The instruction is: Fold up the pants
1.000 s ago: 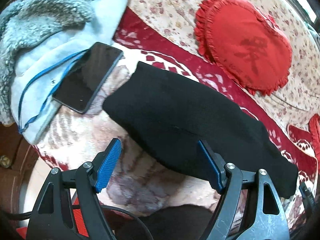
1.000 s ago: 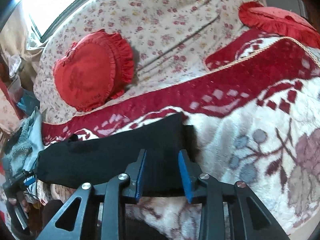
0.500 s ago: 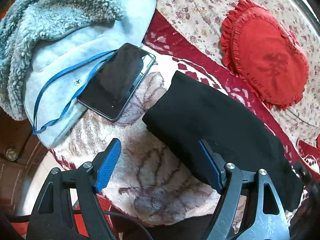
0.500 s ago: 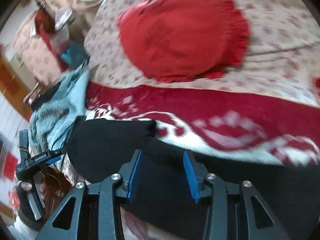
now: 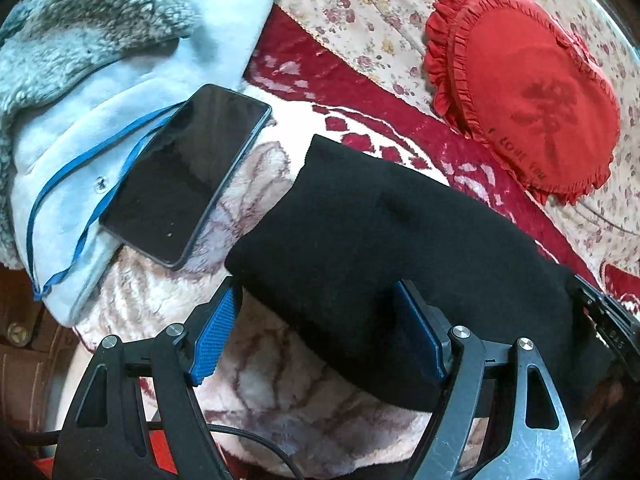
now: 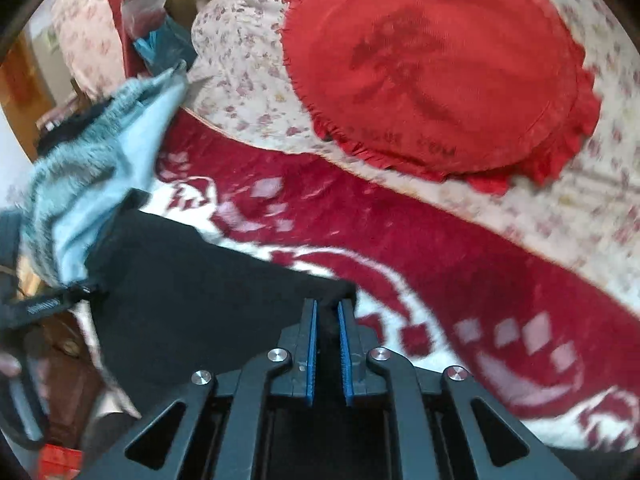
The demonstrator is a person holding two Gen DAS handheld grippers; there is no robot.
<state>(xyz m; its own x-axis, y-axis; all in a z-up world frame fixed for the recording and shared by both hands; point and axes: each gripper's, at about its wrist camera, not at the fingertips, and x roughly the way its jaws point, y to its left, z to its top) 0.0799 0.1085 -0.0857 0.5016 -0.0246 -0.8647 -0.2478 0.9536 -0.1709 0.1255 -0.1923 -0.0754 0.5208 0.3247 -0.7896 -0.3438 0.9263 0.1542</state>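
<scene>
Swinging left across the bed, my right gripper has just clamped its jaws on the black knit pants, starting a fold; left gripper jaws apart.

In the left wrist view the pants lie across the middle on the blanket. A phone sits left of them (partly on a jacket), and a cushion lies upper right.

right wrist view motion-blurred, black pants partly hidden behind left claw, fleece jacket cropped
</scene>
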